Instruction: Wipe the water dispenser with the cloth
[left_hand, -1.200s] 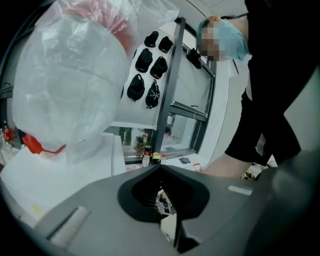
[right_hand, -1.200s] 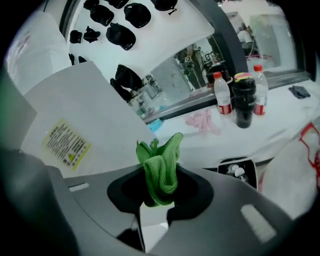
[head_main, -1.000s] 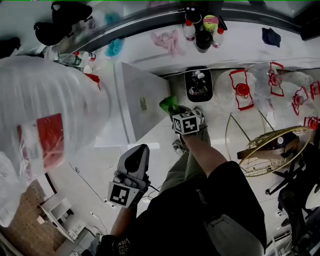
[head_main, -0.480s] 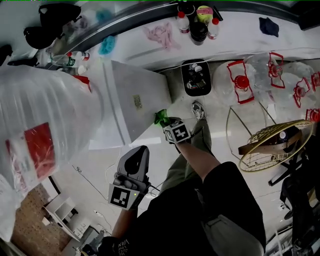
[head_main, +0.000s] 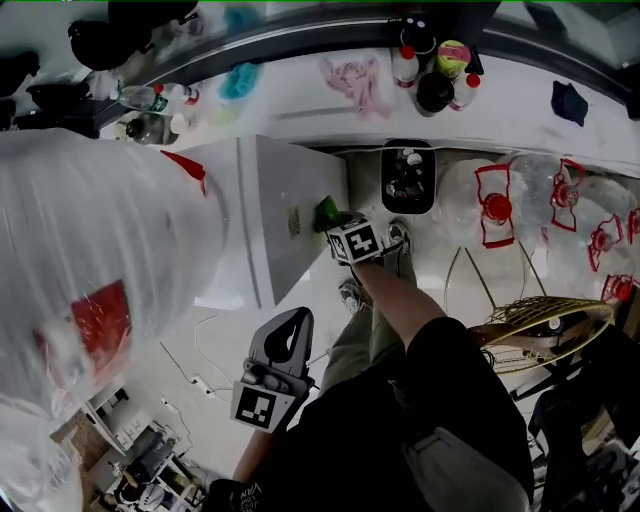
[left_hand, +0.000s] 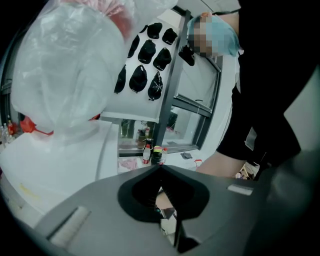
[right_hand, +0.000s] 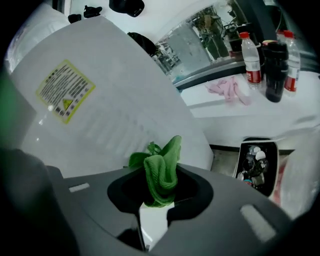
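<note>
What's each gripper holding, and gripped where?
The right gripper pinches the green cloth by its bunched lower end; loose folds stick out past the jaws. The left gripper holds nothing, jaws together.

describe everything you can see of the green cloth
The cloth is bright green and soft with a fine ribbed weave, bunched into crumpled folds rather than spread flat. The right hand-held gripper is shut on its lower part, so a tuft sticks out past the jaws. It sits by the white side panel of the water dispenser, near the yellow label; whether it presses on the panel cannot be told.
</note>
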